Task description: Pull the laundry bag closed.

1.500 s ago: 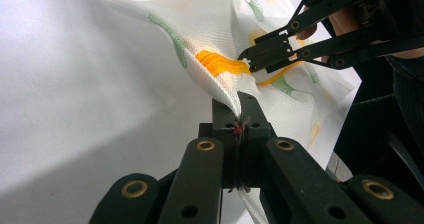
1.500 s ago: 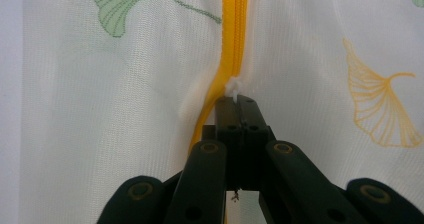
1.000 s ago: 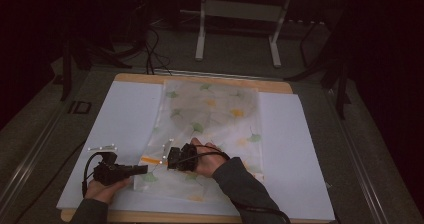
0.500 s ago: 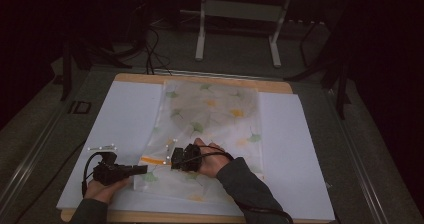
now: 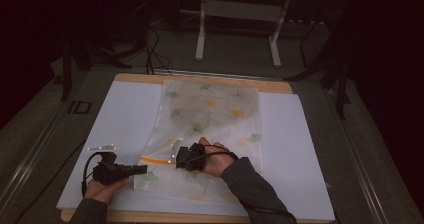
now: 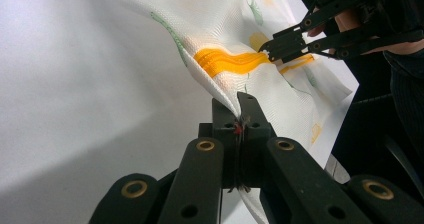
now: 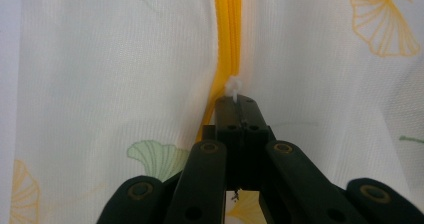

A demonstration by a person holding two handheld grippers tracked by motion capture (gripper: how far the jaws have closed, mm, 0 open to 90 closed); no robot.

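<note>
Mesh zip bag [image 5: 210, 129], white with a ginkgo-leaf print, lies flat on a white sheet [image 5: 125, 114] covering the wooden table [image 5: 280, 86], its long side running near to far, centre of the table. Orange zipper [image 5: 155, 160] runs across the bag's near-left part. Left gripper [image 5: 142, 169] sits at the bag's near-left edge; in the left gripper view its jaws are pressed together on a fold of the mesh [image 6: 220, 91], lifting that corner off the sheet. Right gripper [image 5: 177, 160], just right of it, has its jaws closed on the small white zipper pull [image 7: 233, 89] at the end of the orange zipper [image 7: 227, 39]; the left gripper view also shows its tips at the orange band [image 6: 235, 61]. Judgement: the step in hand is running the slider along the zipper while the left side anchors the fabric. To do it well, keep the left hold firm and pull slightly away from the slider so the orange tape stays taut and straight; it is wavy now, which could snag. Draw the right gripper along the line of the zipper, low to the table, not upward, since the pull is small and could slip from the jaws. Move steadily, and ease off if the mesh bunches ahead of the slider.
</note>
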